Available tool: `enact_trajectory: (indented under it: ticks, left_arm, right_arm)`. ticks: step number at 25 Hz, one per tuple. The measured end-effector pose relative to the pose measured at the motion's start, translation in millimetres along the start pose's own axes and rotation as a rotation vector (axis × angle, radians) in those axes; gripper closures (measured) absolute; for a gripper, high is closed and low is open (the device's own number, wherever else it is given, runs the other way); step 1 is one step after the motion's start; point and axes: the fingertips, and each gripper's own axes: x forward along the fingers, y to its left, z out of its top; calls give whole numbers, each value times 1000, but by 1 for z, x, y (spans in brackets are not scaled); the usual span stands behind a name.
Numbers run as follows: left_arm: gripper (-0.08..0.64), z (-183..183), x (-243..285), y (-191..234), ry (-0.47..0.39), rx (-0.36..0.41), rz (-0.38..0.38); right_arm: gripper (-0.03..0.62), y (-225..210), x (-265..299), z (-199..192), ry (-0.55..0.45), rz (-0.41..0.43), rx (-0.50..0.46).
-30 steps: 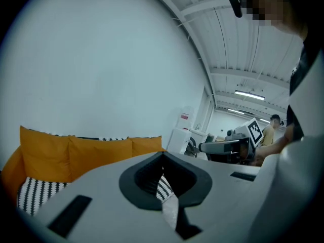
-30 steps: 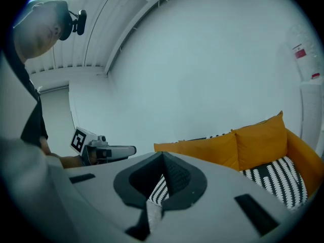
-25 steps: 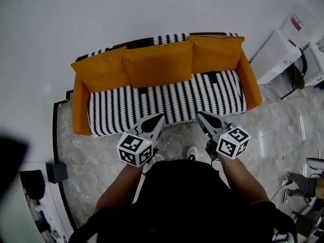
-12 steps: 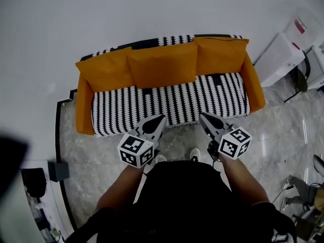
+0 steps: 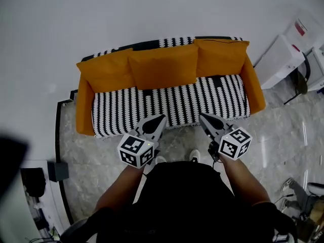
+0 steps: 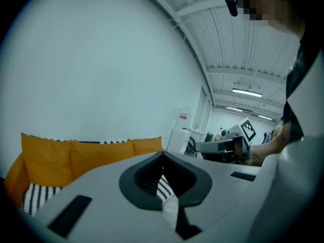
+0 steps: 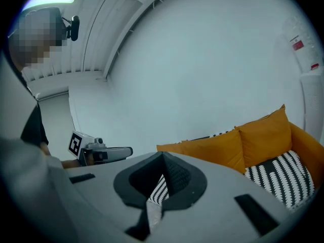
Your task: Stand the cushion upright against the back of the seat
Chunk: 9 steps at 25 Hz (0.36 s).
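Cushions (image 5: 163,67) lie ahead of us, 3 along sofa (image 5: 167,103) back; left gripper (image 5: 159,118), right gripper (image 5: 202,116) fingers clenched empty, equally near.

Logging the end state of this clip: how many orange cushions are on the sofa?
3, all upright against the sofa back: the left cushion, the middle cushion, the right cushion. None lies on the striped seat; none seems hidden.
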Motion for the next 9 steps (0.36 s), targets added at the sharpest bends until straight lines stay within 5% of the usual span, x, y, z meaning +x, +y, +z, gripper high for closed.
enact_trajectory:
  ticks: [9]
  left_arm:
    - [545, -1, -4, -2, -5, -3, 5]
  right_arm:
    - [557, 4, -5, -1, 7, 5, -11]
